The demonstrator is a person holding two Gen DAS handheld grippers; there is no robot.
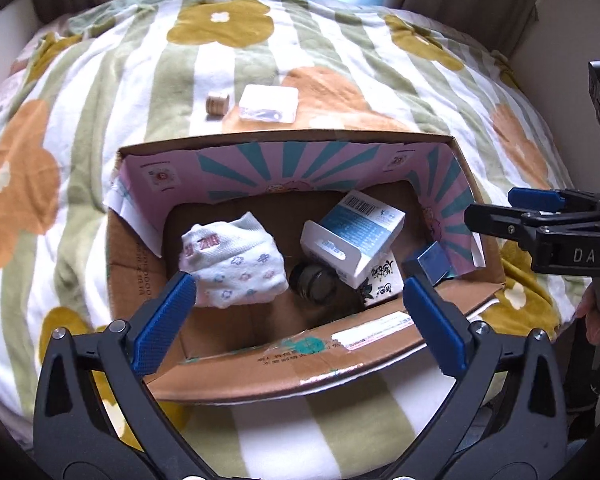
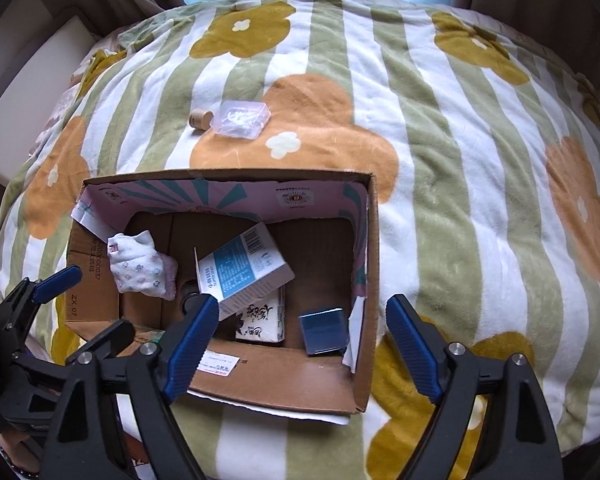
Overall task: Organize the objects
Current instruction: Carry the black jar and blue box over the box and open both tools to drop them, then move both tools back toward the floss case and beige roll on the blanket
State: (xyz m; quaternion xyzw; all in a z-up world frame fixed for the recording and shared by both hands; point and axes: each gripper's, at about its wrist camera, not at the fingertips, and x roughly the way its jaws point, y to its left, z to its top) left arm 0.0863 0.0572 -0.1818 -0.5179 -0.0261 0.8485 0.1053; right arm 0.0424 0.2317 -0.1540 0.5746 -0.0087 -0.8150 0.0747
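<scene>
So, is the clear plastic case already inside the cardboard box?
No, the clear plastic case lies on the blanket beyond the cardboard box, next to a small wooden spool.

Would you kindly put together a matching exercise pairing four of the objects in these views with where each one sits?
Things:
1. folded white sock
2. wooden spool
3. small dark blue box
4. blue-and-white carton

Places:
A. on the blanket, left of the clear plastic case
B. in the cardboard box, against its right wall
C. in the box, at its left side
D. in the box, tilted over the tissue pack

Pairs: 1-C, 2-A, 3-B, 4-D
</scene>
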